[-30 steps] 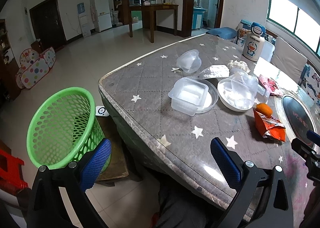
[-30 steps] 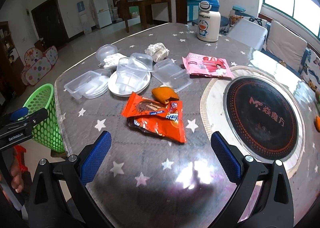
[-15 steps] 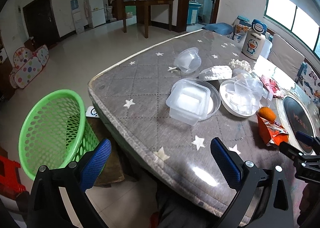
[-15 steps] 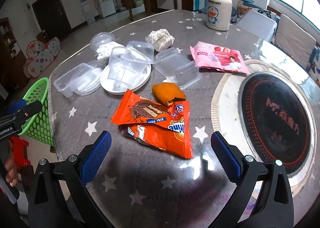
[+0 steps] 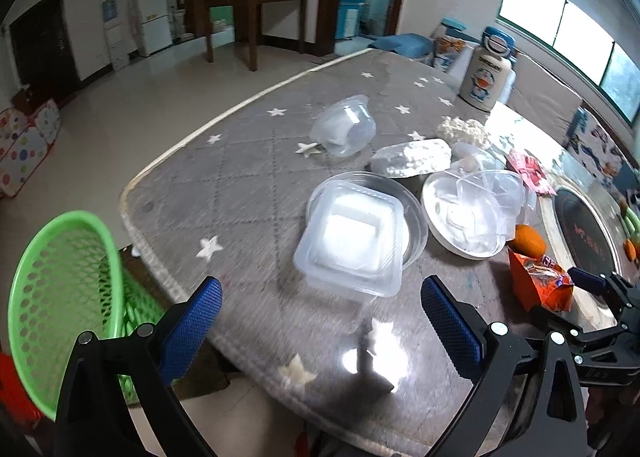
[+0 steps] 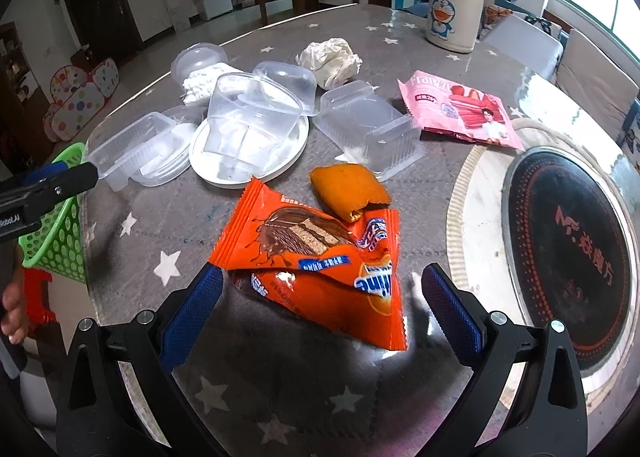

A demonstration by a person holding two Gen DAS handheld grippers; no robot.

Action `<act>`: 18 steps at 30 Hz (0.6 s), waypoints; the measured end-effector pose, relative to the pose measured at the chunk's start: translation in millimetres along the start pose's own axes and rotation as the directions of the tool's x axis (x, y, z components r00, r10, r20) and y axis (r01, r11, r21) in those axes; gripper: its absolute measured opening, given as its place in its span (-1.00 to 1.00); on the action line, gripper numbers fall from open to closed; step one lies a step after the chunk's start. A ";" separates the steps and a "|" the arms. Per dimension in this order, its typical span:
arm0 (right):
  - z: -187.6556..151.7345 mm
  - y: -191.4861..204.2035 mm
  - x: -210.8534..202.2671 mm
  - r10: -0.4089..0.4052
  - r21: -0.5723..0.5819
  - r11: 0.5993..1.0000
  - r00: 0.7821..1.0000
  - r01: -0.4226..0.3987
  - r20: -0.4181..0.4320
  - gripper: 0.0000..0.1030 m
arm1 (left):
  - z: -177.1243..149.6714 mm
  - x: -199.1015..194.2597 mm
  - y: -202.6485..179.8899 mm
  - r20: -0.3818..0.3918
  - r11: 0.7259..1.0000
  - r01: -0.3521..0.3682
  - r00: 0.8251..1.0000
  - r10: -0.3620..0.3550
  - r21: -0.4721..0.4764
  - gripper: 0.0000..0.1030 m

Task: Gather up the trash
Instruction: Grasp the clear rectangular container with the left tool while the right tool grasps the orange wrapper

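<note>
my right gripper [image 6: 316,307] is wide open and empty, with the orange wrapper [image 6: 320,257] lying right between its fingers, nearer than my open, empty left gripper [image 5: 320,319].

Doraemon bottle [image 6: 452,1] stands beyond induction cooktop [image 6: 568,229].

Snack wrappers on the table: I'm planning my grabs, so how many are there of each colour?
Orange wrappers: 2, one lying partly over the other
Pink wrapper: 1
Total: 3
</note>
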State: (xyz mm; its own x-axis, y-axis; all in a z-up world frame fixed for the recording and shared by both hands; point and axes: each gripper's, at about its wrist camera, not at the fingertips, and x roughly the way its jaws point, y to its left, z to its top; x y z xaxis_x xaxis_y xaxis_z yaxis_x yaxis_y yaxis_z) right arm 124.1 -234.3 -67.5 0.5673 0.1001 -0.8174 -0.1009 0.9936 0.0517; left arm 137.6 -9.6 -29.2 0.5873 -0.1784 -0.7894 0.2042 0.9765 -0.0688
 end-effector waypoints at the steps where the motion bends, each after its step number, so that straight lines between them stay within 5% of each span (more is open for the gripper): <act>1: 0.1 0.0 1.3 -0.003 -0.001 1.000 1.000 0.003 -0.004 0.88 | 1.8 3.1 -1.2 -0.005 1.000 0.006 1.000 -0.006 0.014 0.87; 11: -1.5 0.5 1.0 0.021 0.002 1.000 1.000 -0.021 0.002 0.51 | 10.1 25.2 -11.5 -0.022 0.995 0.038 0.999 -0.036 0.094 0.79; 18: -4.5 0.5 -4.9 0.030 0.007 1.000 0.999 -0.030 0.015 0.40 | 11.3 36.0 -7.0 -0.051 0.995 0.076 0.996 -0.073 0.060 0.09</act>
State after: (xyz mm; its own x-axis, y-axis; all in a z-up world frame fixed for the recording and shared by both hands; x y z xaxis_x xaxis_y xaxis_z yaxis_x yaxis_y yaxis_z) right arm 117.7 -234.5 -66.0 0.5761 0.1302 -0.8069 -0.1122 0.9905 0.0798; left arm 166.2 -24.2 -50.3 0.5299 -0.2431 -0.8124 0.2947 0.9511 -0.0924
